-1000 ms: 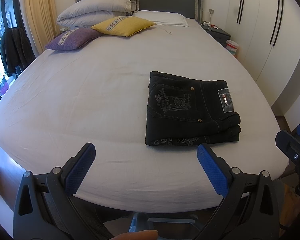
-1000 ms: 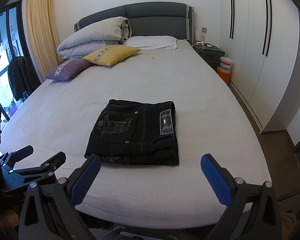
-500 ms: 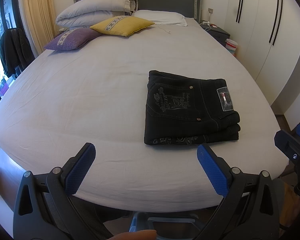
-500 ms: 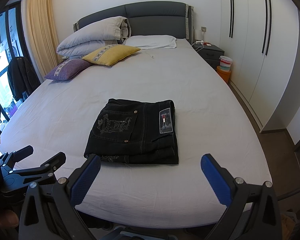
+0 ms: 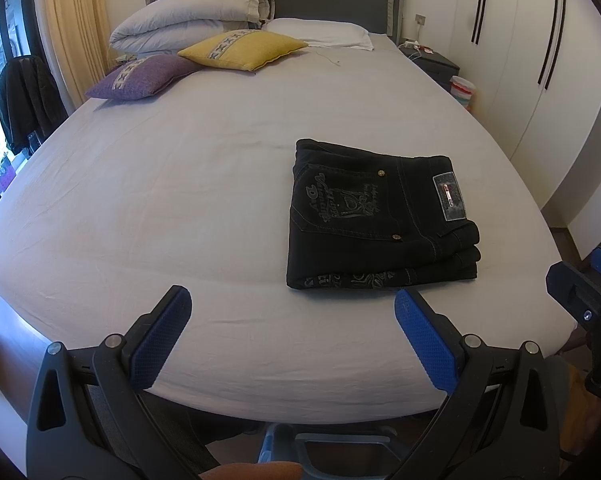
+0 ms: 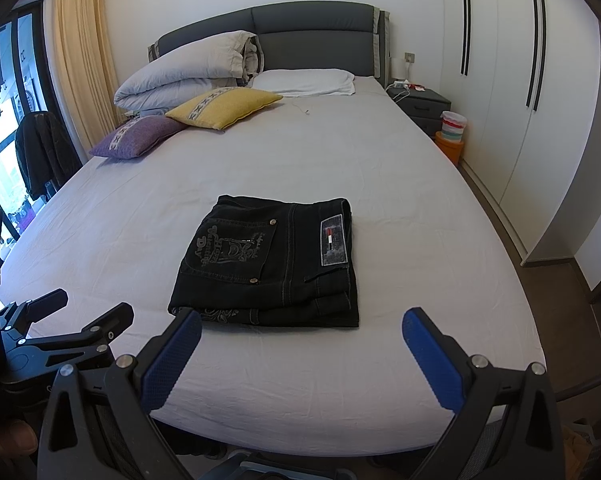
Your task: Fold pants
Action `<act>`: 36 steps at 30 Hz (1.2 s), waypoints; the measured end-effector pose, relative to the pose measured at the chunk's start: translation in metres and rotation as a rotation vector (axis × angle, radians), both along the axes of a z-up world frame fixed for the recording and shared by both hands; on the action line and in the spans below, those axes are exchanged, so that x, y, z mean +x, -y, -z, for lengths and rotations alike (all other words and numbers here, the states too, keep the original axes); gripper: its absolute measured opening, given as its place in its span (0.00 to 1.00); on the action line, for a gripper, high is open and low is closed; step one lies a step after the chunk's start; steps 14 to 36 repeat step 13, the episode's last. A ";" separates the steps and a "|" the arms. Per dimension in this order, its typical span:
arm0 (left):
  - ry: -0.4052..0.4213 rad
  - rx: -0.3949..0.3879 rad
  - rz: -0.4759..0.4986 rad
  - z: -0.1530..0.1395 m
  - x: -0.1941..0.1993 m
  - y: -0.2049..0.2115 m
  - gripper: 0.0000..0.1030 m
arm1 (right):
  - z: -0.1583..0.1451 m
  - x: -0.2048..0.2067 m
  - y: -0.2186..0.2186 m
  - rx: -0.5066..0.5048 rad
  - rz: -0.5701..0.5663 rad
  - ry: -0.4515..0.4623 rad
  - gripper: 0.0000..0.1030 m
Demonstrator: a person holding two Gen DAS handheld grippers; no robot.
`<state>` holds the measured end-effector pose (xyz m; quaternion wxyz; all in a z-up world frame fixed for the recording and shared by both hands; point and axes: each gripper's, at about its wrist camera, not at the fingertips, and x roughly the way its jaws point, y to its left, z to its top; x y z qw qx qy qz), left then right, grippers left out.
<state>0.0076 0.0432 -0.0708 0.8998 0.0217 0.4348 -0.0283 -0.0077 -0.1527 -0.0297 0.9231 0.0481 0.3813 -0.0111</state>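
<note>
Black jeans (image 5: 374,216) (image 6: 272,264) lie folded into a compact rectangle on the white bed sheet (image 5: 160,200) (image 6: 420,208), back pocket embroidery and a waistband patch facing up. My left gripper (image 5: 292,312) hovers near the foot of the bed, open, nothing between its blue pads; the jeans lie just beyond its right pad. My right gripper (image 6: 300,328) is likewise open and empty, held just short of the jeans' near edge. In the right wrist view the left gripper's black frame shows at the lower left.
A yellow cushion (image 6: 224,106), a purple cushion (image 6: 138,136), a folded duvet (image 6: 188,74) and a white pillow (image 6: 306,80) sit by the grey headboard. A nightstand (image 6: 422,106) and a striped bucket (image 6: 452,126) stand right of the bed, beside white wardrobe doors (image 6: 540,100).
Both views have shifted very slightly toward the bed. The jeans lie unmoved and both grippers stay open.
</note>
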 end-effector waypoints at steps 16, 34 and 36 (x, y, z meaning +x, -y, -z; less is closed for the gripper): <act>0.003 -0.004 0.009 0.000 0.004 -0.003 1.00 | 0.002 0.000 0.000 0.000 0.000 -0.005 1.00; 0.003 -0.004 0.009 0.000 0.004 -0.003 1.00 | 0.002 0.000 0.000 0.000 0.000 -0.005 1.00; 0.003 -0.004 0.009 0.000 0.004 -0.003 1.00 | 0.002 0.000 0.000 0.000 0.000 -0.005 1.00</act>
